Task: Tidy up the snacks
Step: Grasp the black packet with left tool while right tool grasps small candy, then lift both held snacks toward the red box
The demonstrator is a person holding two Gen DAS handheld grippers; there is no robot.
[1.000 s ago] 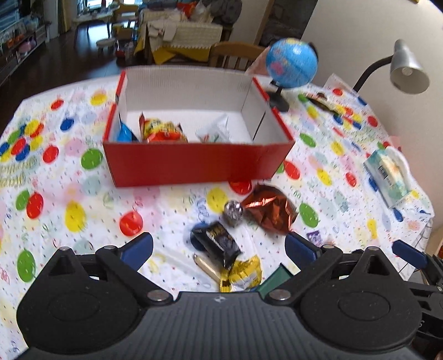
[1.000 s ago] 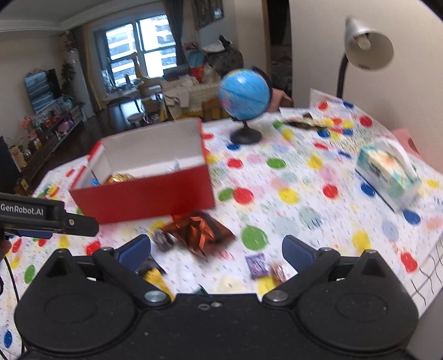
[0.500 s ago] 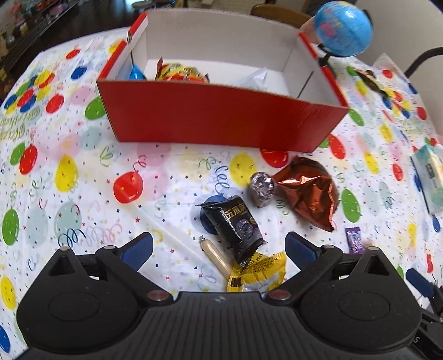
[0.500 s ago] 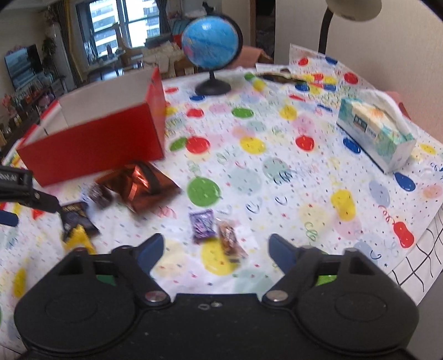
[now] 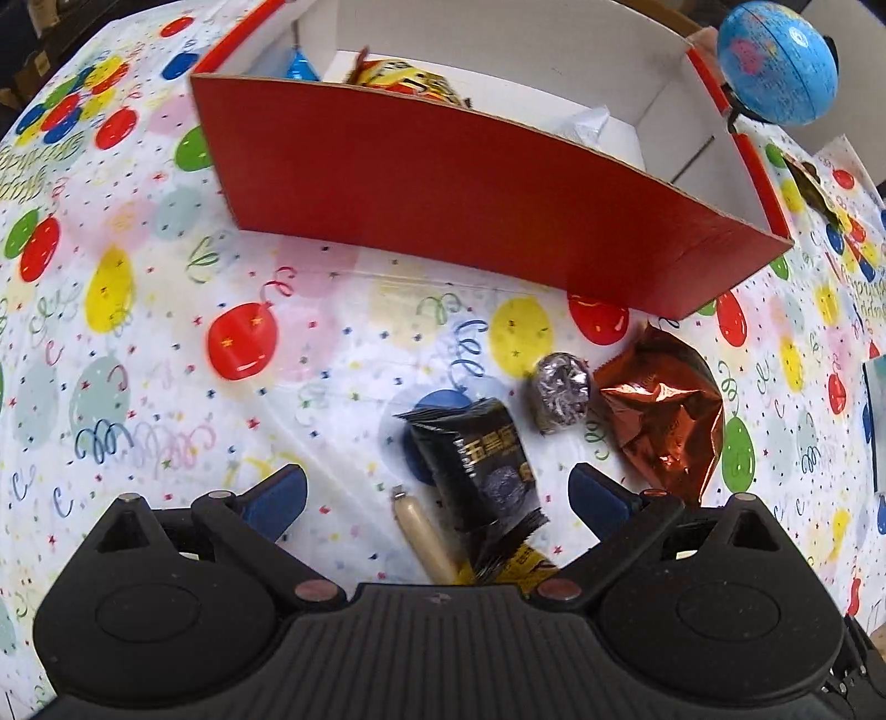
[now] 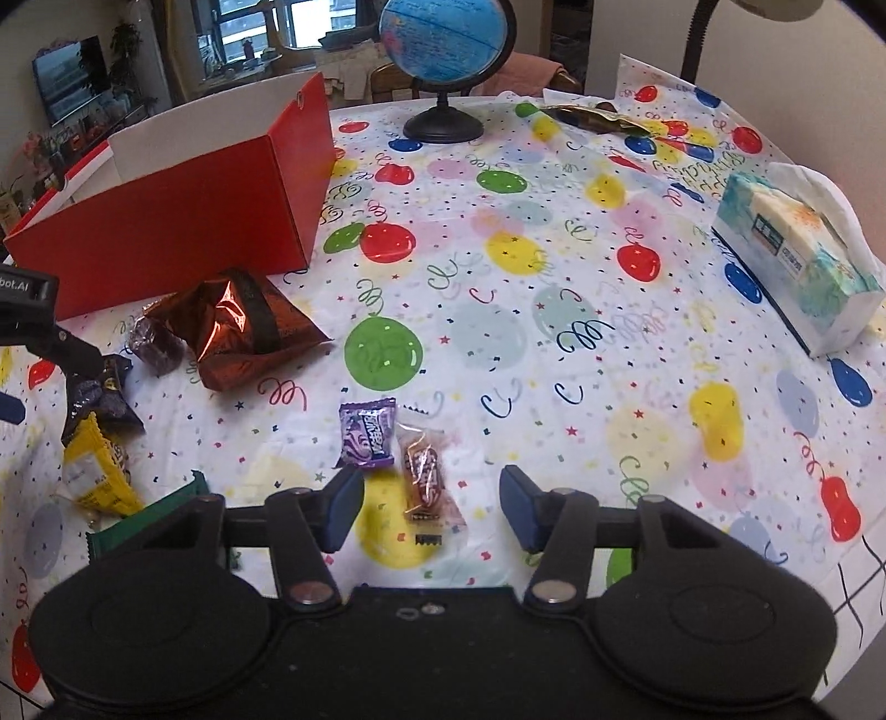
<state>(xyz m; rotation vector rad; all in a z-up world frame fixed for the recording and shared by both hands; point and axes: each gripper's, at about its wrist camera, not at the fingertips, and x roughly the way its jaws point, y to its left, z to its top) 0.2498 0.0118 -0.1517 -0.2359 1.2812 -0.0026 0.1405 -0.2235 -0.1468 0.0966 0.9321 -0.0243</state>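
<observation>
A red box (image 5: 476, 194) holds a few snacks (image 5: 410, 83); it also shows in the right wrist view (image 6: 166, 232). My left gripper (image 5: 437, 490) is open low over a black snack packet (image 5: 479, 471), which lies between its fingers, beside a beige stick (image 5: 423, 534) and a yellow packet (image 5: 526, 562). A foil ball (image 5: 560, 392) and a copper bag (image 5: 664, 421) lie ahead. My right gripper (image 6: 432, 504) is open around a clear-wrapped brown candy (image 6: 425, 476), next to a purple candy (image 6: 366, 433).
A globe (image 6: 443, 50) stands behind the box. A tissue box (image 6: 797, 266) lies at the right, a dark wrapper (image 6: 598, 117) at the back. A green packet (image 6: 149, 515) lies left of my right gripper. The balloon-print tablecloth (image 6: 554, 332) covers the table.
Both grippers moved forward and down toward the table. The left came over the black packet. The right narrowed somewhat and now brackets the brown candy.
</observation>
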